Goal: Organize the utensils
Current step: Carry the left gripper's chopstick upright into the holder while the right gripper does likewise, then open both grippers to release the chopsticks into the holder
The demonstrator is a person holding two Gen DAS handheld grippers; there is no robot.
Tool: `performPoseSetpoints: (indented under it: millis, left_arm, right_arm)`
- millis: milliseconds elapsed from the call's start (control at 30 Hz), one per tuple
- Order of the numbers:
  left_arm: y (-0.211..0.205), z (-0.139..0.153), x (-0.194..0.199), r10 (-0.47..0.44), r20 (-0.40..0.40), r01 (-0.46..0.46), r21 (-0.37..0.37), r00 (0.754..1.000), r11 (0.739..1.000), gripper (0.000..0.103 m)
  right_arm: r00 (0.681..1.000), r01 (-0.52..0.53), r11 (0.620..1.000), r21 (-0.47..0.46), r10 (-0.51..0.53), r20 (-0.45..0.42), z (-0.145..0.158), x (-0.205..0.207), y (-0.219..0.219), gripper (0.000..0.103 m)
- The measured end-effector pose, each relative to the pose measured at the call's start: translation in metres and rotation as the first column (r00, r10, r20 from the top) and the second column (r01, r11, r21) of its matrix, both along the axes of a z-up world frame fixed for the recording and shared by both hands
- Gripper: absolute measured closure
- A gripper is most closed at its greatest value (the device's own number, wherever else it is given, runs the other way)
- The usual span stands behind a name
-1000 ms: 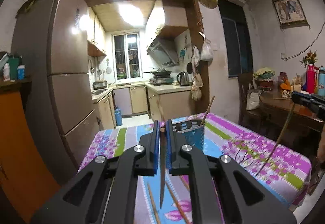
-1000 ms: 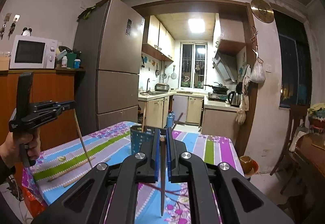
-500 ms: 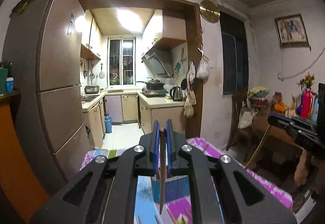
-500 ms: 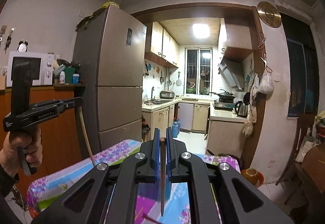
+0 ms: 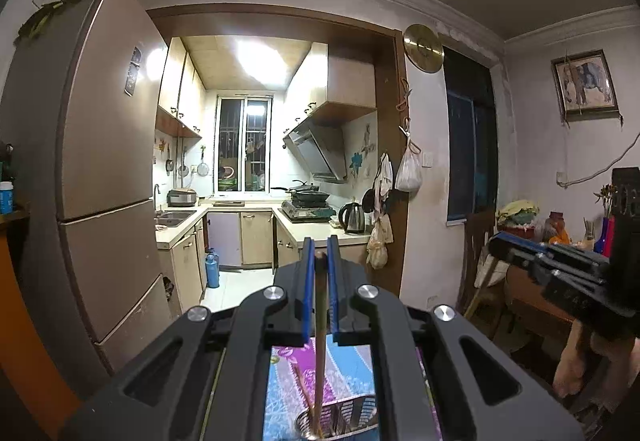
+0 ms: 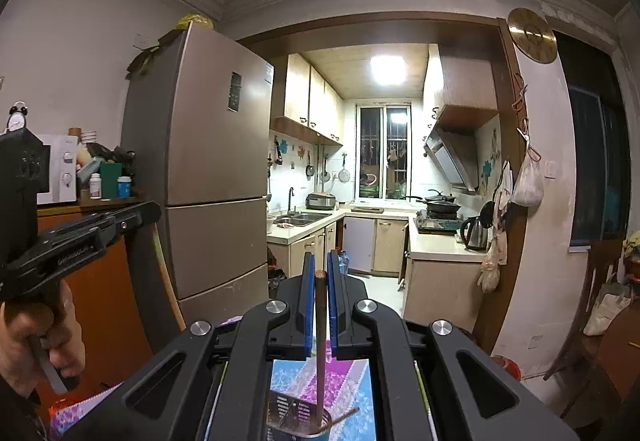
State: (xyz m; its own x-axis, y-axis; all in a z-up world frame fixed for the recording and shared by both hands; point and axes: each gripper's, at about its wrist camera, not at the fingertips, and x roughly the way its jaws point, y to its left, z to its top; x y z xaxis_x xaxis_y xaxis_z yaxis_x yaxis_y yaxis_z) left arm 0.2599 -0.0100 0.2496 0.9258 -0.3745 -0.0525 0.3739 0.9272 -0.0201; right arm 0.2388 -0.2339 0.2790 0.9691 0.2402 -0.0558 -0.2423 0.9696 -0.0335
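Left gripper (image 5: 319, 255) jaws clamp a chopstick (image 5: 319, 341); right gripper (image 6: 318, 273) jaws clamp another chopstick (image 6: 321, 345). Both hang over holder (image 6: 298, 417) at 6 o'clock.

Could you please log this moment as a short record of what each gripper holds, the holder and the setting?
left gripper: shut on a chopstick that hangs down between the pads
right gripper: shut on a second chopstick, also hanging down
utensil holder: slotted cup on the table, directly below both grippers
chopstick tips: lower ends at the holder's mouth; depth inside cannot be told
already in holder: at least one other stick, leaning
tablecloth: floral, blue and purple
background: fridge on the left, kitchen beyond the doorway
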Motion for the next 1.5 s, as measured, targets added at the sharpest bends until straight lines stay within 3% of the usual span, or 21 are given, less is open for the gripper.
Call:
performPoseSetpoints:
  millis: [567,1133,1267,1400,1500]
  left_arm:
    - [-0.008,-0.061,0.067,-0.02,-0.066,0.017,-0.046,0.998,0.999,0.098]
    - [-0.013,-0.102,0.096,-0.02,-0.149,0.015,-0.032,0.989,0.999,0.097]
    - [-0.01,-0.099,0.092,-0.01,-0.146,0.005,-0.034,0.989,0.999,0.083]
    - [-0.004,-0.094,0.079,0.001,-0.13,-0.006,-0.033,0.992,0.999,0.083]
    - [0.01,-0.088,0.044,-0.004,-0.105,-0.001,-0.044,0.995,0.999,0.064]
  right_arm:
    - [0.993,-0.016,1.0,0.017,0.017,-0.118,-0.057,0.075,0.013,0.096]
    - [0.982,-0.022,1.0,0.004,0.022,-0.188,-0.095,0.106,0.019,0.096]
    - [0.982,-0.016,1.0,0.006,0.017,-0.186,-0.095,0.103,0.018,0.096]
    - [0.988,-0.009,1.0,0.011,0.011,-0.156,-0.085,0.088,0.016,0.095]
    - [0.992,-0.02,0.999,0.025,0.023,-0.12,-0.077,0.064,0.011,0.095]
